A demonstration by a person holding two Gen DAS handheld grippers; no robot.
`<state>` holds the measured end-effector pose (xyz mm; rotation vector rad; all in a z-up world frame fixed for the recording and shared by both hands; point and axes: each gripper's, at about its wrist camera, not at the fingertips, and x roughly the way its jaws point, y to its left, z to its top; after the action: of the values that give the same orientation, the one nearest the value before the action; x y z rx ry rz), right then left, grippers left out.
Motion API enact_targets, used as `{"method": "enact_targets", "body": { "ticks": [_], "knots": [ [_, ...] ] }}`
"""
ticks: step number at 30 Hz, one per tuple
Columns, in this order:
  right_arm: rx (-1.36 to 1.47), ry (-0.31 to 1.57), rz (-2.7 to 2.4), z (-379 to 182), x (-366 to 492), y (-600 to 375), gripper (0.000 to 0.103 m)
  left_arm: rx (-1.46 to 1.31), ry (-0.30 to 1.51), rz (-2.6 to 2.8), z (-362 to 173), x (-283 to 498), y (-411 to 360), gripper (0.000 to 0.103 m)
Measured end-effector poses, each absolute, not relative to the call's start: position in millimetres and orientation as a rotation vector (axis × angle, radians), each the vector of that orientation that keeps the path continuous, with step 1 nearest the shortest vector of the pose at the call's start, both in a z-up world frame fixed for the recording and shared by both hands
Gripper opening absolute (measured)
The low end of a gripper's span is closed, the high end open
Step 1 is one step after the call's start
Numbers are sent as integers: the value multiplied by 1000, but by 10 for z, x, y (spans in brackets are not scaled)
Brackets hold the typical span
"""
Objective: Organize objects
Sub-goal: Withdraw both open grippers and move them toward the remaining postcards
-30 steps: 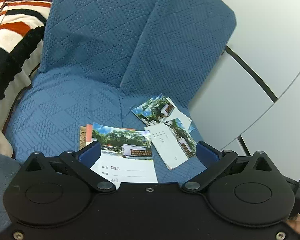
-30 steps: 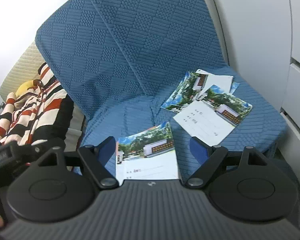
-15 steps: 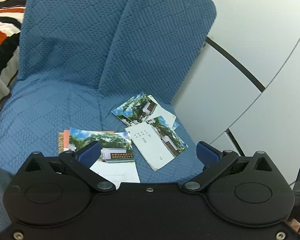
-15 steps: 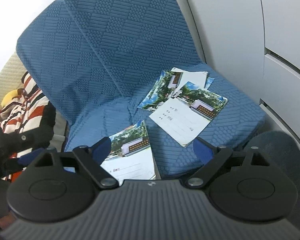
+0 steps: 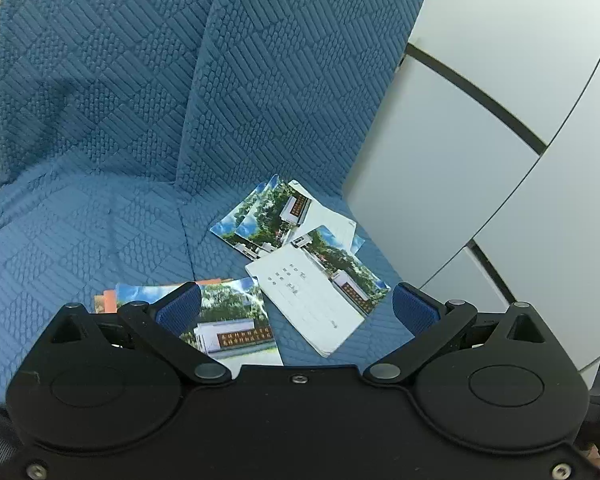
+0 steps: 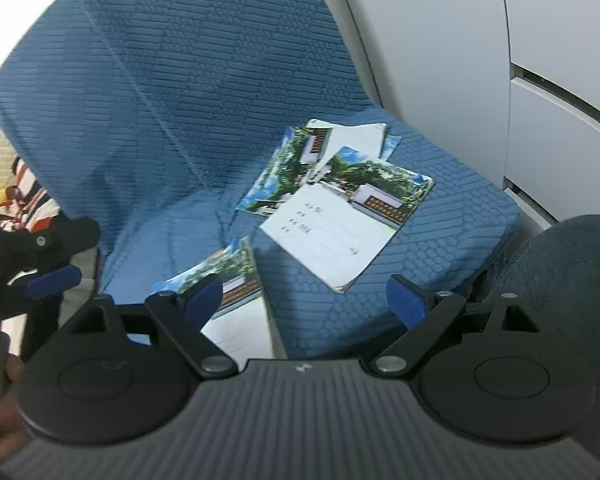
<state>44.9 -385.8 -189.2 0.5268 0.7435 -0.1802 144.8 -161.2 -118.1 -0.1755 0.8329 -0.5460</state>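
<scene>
Both the left gripper (image 5: 296,304) and right gripper (image 6: 305,294) are gaping wide, empty, over booklets (image 5: 314,292) lying mid-frame on the blue seat (image 5: 80,232); cabinet panels (image 5: 480,140) are filling the right.

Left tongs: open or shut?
Open. The left tongs have blue pads spread wide, nothing gripped; booklets lie on the seat beyond.

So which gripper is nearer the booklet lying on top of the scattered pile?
Hard to call; probably the right gripper. The top booklet lies just ahead, between its open fingers. The left gripper is similarly aimed and open, the booklet ahead too.
</scene>
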Motion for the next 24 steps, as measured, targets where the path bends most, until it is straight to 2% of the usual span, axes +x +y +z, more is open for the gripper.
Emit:
{"method": "enact_targets", "body": {
  "ticks": [12, 24],
  "knots": [
    [539, 764, -232, -2261, 806, -4039, 90, -61, 813, -560, -1556, 1899, -1939, 102],
    [597, 810, -238, -2554, 1159, -4204, 90, -54, 992, -605, -2016, 2486, -2109, 102]
  ]
}}
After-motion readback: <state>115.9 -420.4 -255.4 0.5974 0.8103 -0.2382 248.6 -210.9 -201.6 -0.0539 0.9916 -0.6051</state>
